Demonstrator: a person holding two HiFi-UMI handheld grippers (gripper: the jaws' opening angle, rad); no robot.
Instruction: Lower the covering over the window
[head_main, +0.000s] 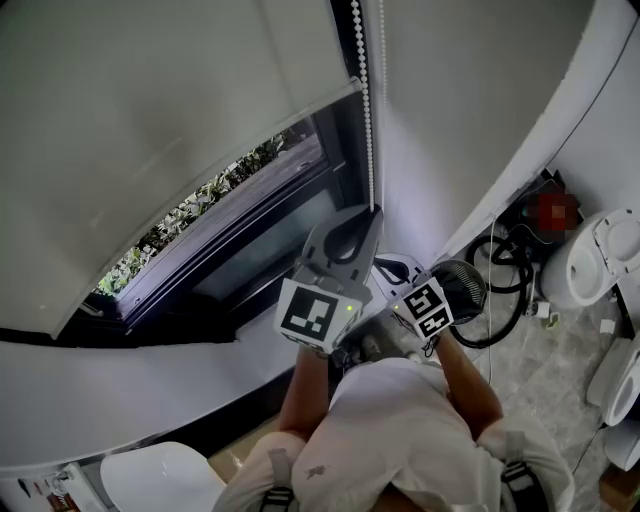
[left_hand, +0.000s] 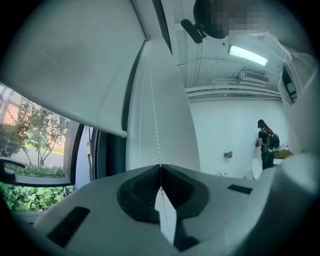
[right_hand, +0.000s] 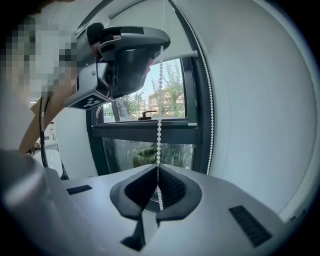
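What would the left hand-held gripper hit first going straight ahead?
Shut on the bead chain, the left hand-held gripper would likely meet the white wall just right of the dark window frame first; depth unclear.

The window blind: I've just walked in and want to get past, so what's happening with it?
A person is working the bead chain of the roller blind with a handheld gripper in each hand. The left gripper is the upper one, its jaws shut on the chain. The right gripper is shut on the same strand lower down. The blind covers only the upper part of the window, so the lower glass is uncovered and the lowering isn't finished.
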